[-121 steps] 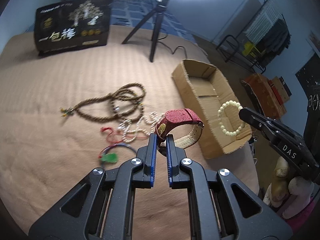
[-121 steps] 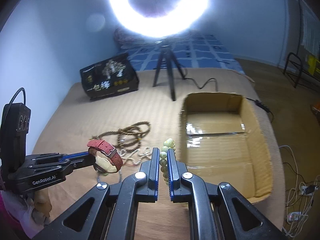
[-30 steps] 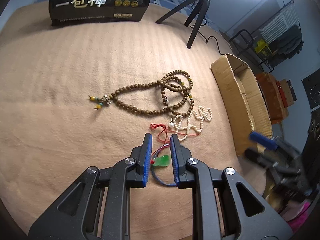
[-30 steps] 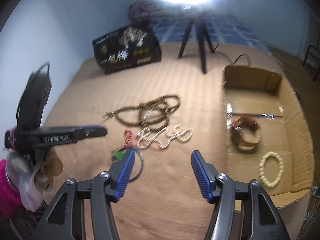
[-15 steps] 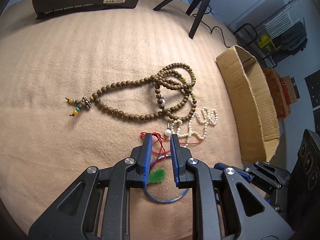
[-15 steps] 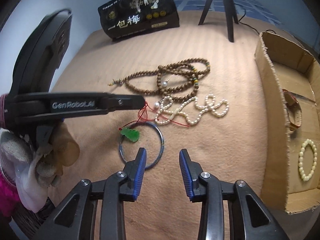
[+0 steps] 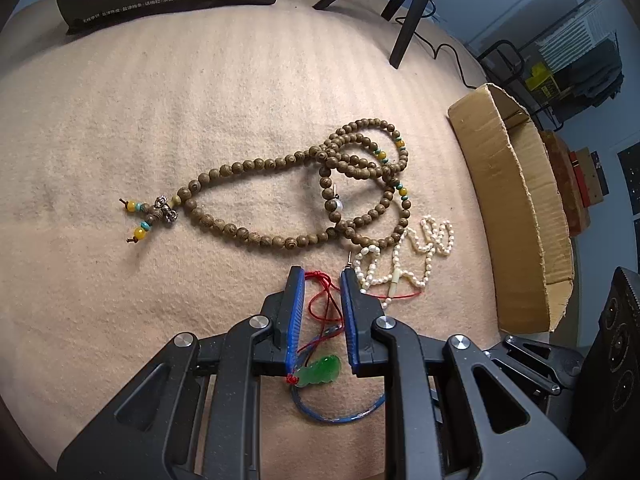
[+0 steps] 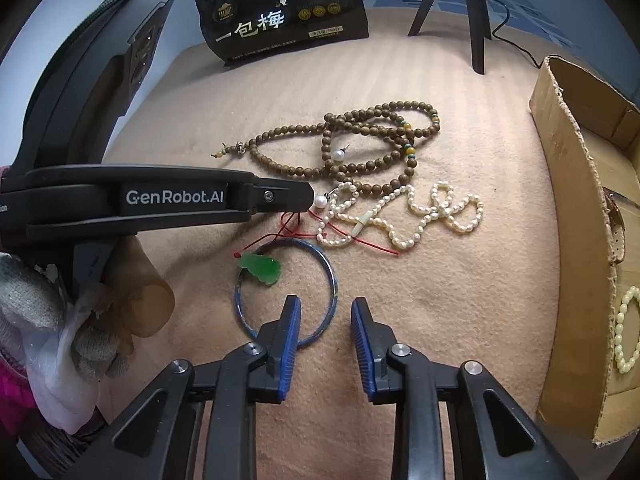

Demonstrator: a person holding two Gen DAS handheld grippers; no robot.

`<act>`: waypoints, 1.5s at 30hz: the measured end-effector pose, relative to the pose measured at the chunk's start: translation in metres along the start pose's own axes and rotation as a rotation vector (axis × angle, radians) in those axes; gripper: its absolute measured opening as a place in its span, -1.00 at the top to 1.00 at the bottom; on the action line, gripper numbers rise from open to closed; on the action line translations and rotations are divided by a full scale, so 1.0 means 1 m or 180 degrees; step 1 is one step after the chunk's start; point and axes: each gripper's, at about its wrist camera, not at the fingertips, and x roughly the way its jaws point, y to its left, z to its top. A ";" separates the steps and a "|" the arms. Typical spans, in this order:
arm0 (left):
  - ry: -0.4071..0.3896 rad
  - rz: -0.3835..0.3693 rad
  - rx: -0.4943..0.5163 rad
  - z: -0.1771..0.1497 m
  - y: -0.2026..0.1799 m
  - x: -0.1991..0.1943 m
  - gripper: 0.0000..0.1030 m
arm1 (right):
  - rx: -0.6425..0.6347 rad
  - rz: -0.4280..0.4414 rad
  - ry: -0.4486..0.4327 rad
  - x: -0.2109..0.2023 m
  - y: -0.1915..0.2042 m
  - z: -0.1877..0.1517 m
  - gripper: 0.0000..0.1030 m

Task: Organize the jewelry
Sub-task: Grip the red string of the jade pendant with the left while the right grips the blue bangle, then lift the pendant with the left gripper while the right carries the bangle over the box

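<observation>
Cardboard box (image 8: 576,240) with pale bead bracelet (image 8: 626,330) inside; left claw (image 7: 322,278) and right claw (image 8: 325,307) both spread.

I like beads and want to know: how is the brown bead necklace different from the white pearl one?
The brown bead necklace has big, dark wooden-looking beads with some yellow and teal ones; the white pearl necklace has tiny pale beads. The brown necklace lies in wide loops farther back; the pearl necklace is bunched in small squiggles, with a red cord across it. Both rest on the tan blanket, untouched by either tool.
</observation>
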 end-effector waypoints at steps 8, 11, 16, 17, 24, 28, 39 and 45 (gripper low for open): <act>0.0024 -0.0007 -0.0114 0.003 0.005 0.005 0.67 | -0.0014 -0.0032 0.0032 0.007 0.002 0.001 0.49; 0.0039 -0.0069 -0.0123 0.003 0.004 0.005 0.42 | -0.0012 -0.0032 0.0032 0.007 0.002 0.001 0.49; 0.0005 0.0102 0.0037 0.000 -0.004 0.008 0.42 | 0.0003 -0.0045 0.0043 0.010 0.003 0.001 0.52; -0.0009 0.0137 0.0053 -0.001 -0.006 0.008 0.45 | 0.0001 -0.0047 0.0041 0.011 0.003 0.001 0.53; -0.0072 0.0242 0.0080 -0.001 0.000 0.009 0.92 | -0.0032 -0.0091 0.0053 0.016 0.008 0.002 0.60; -0.0094 0.0198 0.0075 -0.002 0.005 0.007 0.98 | -0.0054 -0.0174 0.0059 0.021 0.012 0.004 0.91; -0.0317 0.0080 -0.0029 -0.004 0.012 -0.024 1.00 | -0.0005 -0.0120 -0.0082 0.005 0.010 0.008 0.99; -0.0493 0.0002 -0.0051 -0.008 0.015 -0.053 1.00 | -0.0059 -0.0205 -0.0212 -0.013 0.013 0.002 0.99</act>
